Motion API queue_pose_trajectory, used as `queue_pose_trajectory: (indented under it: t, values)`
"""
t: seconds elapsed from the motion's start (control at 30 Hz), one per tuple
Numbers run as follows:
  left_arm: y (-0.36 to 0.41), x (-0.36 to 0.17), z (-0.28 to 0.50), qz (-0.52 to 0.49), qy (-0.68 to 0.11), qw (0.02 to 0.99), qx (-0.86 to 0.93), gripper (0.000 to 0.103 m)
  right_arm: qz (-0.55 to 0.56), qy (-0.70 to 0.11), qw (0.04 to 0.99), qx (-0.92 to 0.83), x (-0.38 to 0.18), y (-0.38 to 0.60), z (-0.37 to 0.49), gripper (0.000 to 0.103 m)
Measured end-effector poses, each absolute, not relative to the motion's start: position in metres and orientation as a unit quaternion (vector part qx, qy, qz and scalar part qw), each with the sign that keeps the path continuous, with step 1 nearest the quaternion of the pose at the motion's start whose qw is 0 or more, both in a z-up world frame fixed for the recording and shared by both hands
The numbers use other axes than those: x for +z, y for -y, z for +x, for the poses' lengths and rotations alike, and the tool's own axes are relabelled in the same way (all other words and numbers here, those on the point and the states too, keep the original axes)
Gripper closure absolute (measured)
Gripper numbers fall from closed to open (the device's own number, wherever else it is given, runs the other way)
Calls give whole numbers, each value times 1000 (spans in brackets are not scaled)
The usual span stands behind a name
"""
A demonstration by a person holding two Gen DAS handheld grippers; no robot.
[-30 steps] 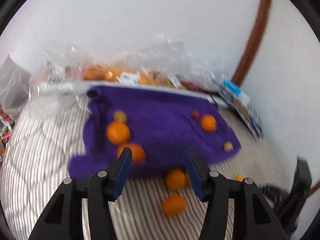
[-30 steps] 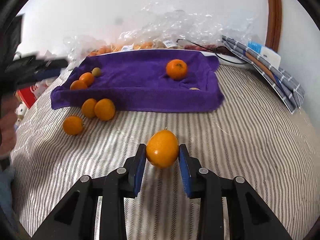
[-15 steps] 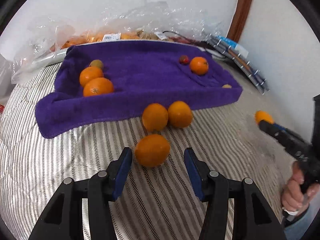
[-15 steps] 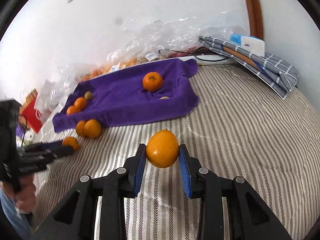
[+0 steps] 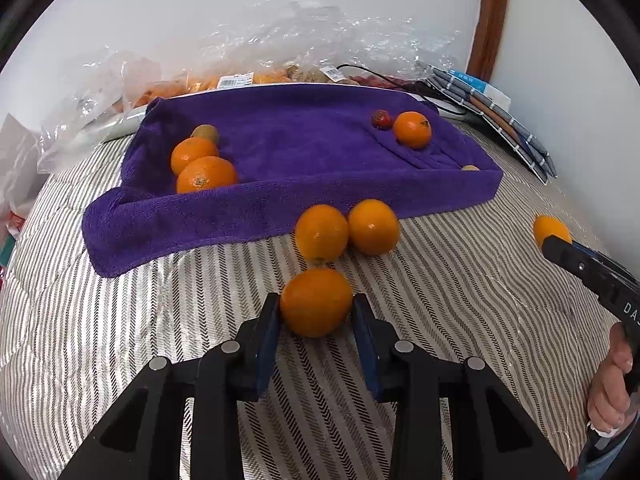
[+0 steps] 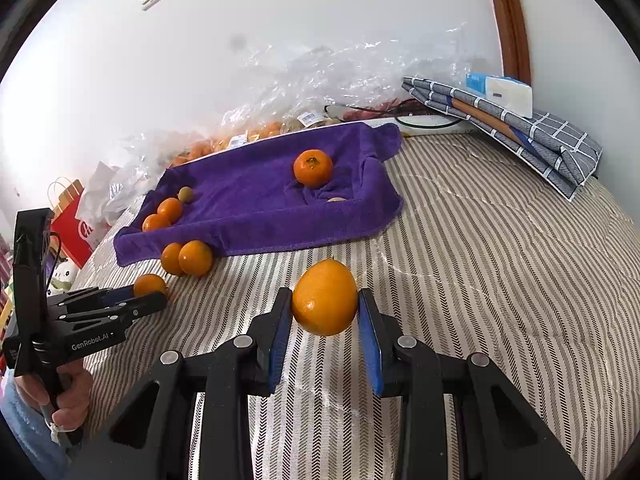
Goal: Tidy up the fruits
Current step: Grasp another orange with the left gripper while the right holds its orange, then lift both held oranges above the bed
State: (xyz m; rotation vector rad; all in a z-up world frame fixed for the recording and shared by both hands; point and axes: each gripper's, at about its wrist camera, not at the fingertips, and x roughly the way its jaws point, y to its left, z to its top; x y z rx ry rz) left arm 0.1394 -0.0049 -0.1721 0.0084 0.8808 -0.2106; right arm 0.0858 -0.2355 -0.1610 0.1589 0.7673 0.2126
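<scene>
An orange (image 5: 316,300) lies on the striped bedcover between the pads of my left gripper (image 5: 316,314); the jaws are closing and the pads touch both its sides. My right gripper (image 6: 325,310) is shut on another orange (image 6: 325,298), held above the cover. A purple towel (image 5: 300,148) lies beyond, with two oranges (image 5: 322,232) touching at its front edge. On the towel's left rest two oranges (image 5: 206,174) and a greenish fruit (image 5: 205,133). At its right sit one orange (image 5: 412,129) and a small red fruit (image 5: 382,119).
Clear plastic bags (image 5: 280,52) of fruit line the wall behind the towel. A folded checked cloth (image 6: 532,136) with a white box (image 6: 500,94) lies at the back right. A red paper bag (image 6: 74,232) stands at the left. A person's hand (image 6: 68,396) grips the left tool.
My left gripper came down and forward over the bedcover and narrowed its jaws around the nearest orange. My right gripper drifted sideways, still holding its orange.
</scene>
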Motion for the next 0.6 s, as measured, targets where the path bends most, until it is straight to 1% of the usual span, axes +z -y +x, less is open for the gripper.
queue_pose_trajectory:
  t: [0.23,0.43,0.6]
  values:
    - [-13,-172,141,-58,-420,898,-120,70,87,-373,919,94,-162,241,86,70]
    - [-35,-169,133,-130,-387,902,-141,70,84,-373,919,94,-161,240,86,70]
    - [-38,-166,127,-138,-371,908,-134,70,79,-371,920,99,-161,237,85,70]
